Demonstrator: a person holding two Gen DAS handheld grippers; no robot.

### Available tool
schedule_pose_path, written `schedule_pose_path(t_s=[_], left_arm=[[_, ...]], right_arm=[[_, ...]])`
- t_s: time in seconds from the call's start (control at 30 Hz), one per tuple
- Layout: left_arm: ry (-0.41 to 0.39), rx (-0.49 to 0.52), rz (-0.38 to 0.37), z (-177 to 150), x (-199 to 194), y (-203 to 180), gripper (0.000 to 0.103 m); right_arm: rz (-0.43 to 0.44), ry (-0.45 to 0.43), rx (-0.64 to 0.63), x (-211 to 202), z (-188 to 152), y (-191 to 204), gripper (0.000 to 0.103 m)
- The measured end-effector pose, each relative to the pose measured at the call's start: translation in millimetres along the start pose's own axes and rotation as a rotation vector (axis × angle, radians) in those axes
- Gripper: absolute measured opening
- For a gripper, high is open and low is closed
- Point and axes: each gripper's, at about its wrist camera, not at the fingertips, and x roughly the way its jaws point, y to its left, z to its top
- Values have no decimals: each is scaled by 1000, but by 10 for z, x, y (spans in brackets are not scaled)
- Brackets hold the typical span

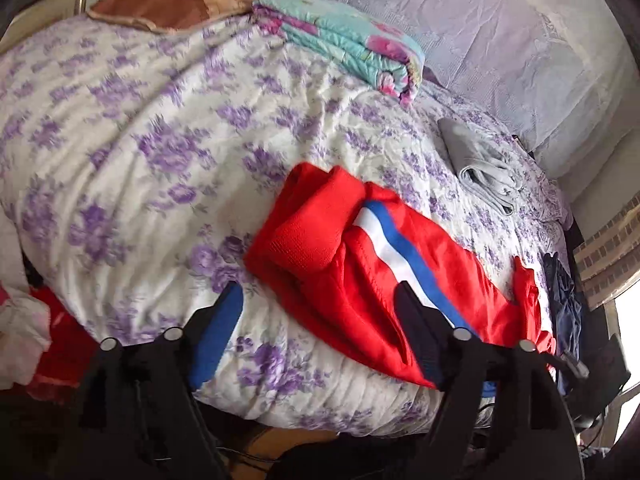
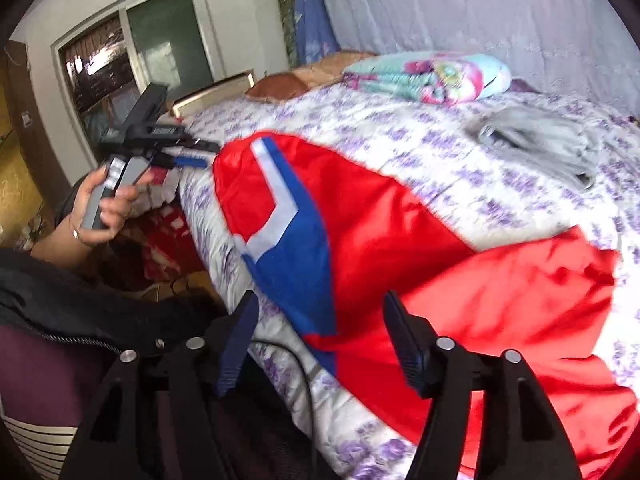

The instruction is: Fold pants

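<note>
Red pants (image 1: 360, 272) with a white and blue side stripe lie bunched on the flowered bedspread (image 1: 160, 152) near the bed's front edge. My left gripper (image 1: 320, 300) is open and empty, just above the front of the pants, its right finger over the stripe. In the right wrist view the same pants (image 2: 400, 240) spread across the bed. My right gripper (image 2: 320, 312) is open and empty, hovering over the blue stripe at the bed's edge. The left gripper (image 2: 188, 156) also shows there, held in a hand beyond the pants' far end.
A folded grey garment (image 1: 480, 164) lies further back on the bed; it also shows in the right wrist view (image 2: 536, 140). A folded flowered quilt (image 1: 352, 40) and a brown pillow (image 1: 168, 0) sit near the headboard. Dark clothing (image 1: 564, 300) hangs off the right bed edge.
</note>
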Motion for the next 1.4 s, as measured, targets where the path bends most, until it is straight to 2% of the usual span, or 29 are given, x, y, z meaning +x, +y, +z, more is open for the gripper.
schedule_pose_path(t_s=[0.03,0.13,0.23,0.3,0.37,0.4,0.43,0.47,0.5,0.53,0.57,0.6,0.63,0.67,0.7,0.77,0.83,0.87,0.97,1.03,1.07,1.1,1.13,1.17,1.2,1.27,1.3,1.33,1.4], left_arm=[[-16,17,-3,-3,-130,-31,76],[-73,113,50,-25,-382,-267,76],[-45,224,5,-94,-236,-704,76],[-7,299,-30,-189,5,-1005,76],[42,338,-56,-302,308,-1229,76],[71,345,-74,-357,464,-1305,76],[95,346,-85,-408,611,-1364,76],[114,351,-89,-473,722,-1412,76],[135,356,-103,-533,825,-1456,76],[143,362,-110,-583,898,-1483,76],[138,368,-100,-618,945,-1492,76],[135,373,-97,-639,984,-1481,77],[136,370,-103,-642,1007,-1457,77],[136,361,-115,-632,1020,-1433,77],[135,354,-127,-624,1021,-1409,77],[130,341,-144,-607,1017,-1376,77],[128,331,-151,-603,1026,-1391,78],[127,333,-149,-609,1027,-1402,78],[128,360,-130,-645,1040,-1463,82],[129,375,-116,-675,1045,-1497,85],[130,379,-111,-686,1045,-1507,85],[131,379,-107,-689,1047,-1509,86],[132,376,-105,-685,1048,-1511,86],[134,369,-106,-680,1047,-1507,86],[136,362,-109,-674,1044,-1500,86],[138,347,-116,-666,1042,-1484,86],[138,341,-119,-663,1039,-1477,86],[137,338,-119,-663,1037,-1477,86],[136,336,-118,-664,1028,-1477,86]], right_arm=[[-59,-36,32,-128,75,-103,85],[-325,-77,171,-309,322,-586,94],[-552,31,276,-43,574,-1042,95],[-605,92,324,240,690,-1249,95],[-706,220,343,627,717,-1418,95],[-742,307,355,834,659,-1505,91],[-760,386,364,1011,559,-1585,69],[-743,443,359,1147,455,-1636,66],[-732,405,334,1117,417,-1606,40],[-705,374,320,1022,408,-1574,9],[-669,343,350,860,398,-1571,9],[-599,228,394,577,399,-1543,8],[-578,122,381,294,412,-1470,8],[-609,33,373,-17,361,-1376,8],[-599,-68,390,-324,289,-1310,8],[-599,-253,419,-857,-51,-1150,9],[-557,-372,487,-1128,-571,-1078,11],[-540,-403,527,-1169,-851,-1059,12],[-507,-352,693,-1043,-1560,-1078,19],[-415,-347,827,-995,-1861,-1162,28],[-388,-368,848,-1030,-1921,-1160,31],[-389,-378,845,-1069,-1908,-1134,46],[-407,-392,833,-1133,-1857,-1106,69],[-409,-420,818,-1210,-1807,-1085,76],[-397,-444,814,-1274,-1758,-1090,79],[-404,-434,848,-1335,-1673,-1191,79],[-429,-399,891,-1329,-1656,-1278,68],[-438,-359,933,-1293,-1655,-1372,22],[-406,-290,951,-1212,-1624,-1492,19]])
